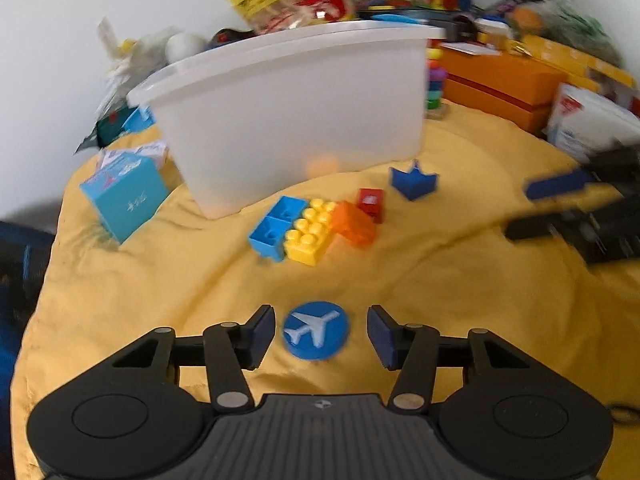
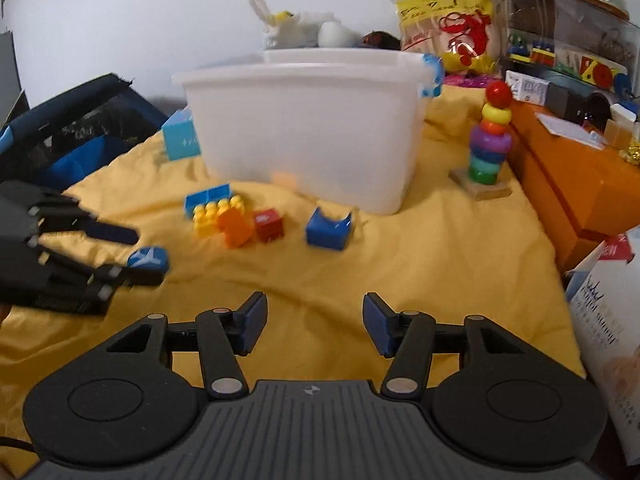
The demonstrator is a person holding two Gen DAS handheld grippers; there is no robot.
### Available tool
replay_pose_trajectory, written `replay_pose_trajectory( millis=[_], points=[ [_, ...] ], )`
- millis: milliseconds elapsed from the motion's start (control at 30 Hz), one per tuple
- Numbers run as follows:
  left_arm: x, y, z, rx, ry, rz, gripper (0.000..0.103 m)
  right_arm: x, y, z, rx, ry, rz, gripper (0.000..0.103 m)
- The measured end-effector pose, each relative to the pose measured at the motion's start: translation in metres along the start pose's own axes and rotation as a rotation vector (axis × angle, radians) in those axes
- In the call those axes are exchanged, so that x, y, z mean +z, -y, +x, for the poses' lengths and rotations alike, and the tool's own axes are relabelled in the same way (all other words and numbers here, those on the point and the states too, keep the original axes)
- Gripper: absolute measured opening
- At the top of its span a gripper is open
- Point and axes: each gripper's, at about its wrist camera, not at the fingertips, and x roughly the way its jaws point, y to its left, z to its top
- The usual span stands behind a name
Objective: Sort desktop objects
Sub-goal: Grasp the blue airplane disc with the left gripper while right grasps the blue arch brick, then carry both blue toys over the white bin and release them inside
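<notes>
A blue round disc with a white airplane lies on the yellow cloth between the open fingers of my left gripper, untouched by either pad. The right wrist view shows the same disc between the left gripper's fingers. Further back lie a light blue brick, a yellow brick, an orange brick, a small red block and a dark blue notched block. The white plastic bin stands behind them. My right gripper is open over bare cloth.
A light blue box sits left of the bin. A ring-stacking toy, orange boxes and a white carton line the right side. Clutter and a snack bag fill the back. A dark bag sits off the left edge.
</notes>
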Motion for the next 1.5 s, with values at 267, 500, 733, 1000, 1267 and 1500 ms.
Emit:
replay_pose_trajectory(
  millis=[267, 500, 733, 1000, 1267, 1500],
  points=[
    [-0.014, -0.009, 0.004, -0.079, -0.016, -0.118, 0.042, 0.015, -0.005, 0.010, -0.015, 0.046, -0.010, 0.057],
    [-0.034, 0.022, -0.022, -0.105, -0.025, -0.056, 0.042, 0.037, -0.003, 0.056, -0.087, 0.057, 0.001, 0.062],
    [-0.042, 0.035, -0.030, -0.121, -0.029, -0.041, 0.042, 0.040, 0.000, 0.091, -0.053, -0.051, -0.007, 0.045],
    [-0.043, 0.034, -0.030, -0.122, -0.030, -0.048, 0.042, 0.024, -0.003, 0.060, -0.021, -0.060, -0.021, 0.037],
    [-0.041, 0.035, -0.027, -0.132, -0.025, -0.045, 0.042, -0.017, -0.011, 0.005, 0.011, -0.094, -0.046, 0.038],
    [-0.038, 0.040, -0.025, -0.183, -0.022, -0.037, 0.042, -0.026, -0.018, -0.002, -0.010, -0.086, -0.040, 0.038]
  ],
)
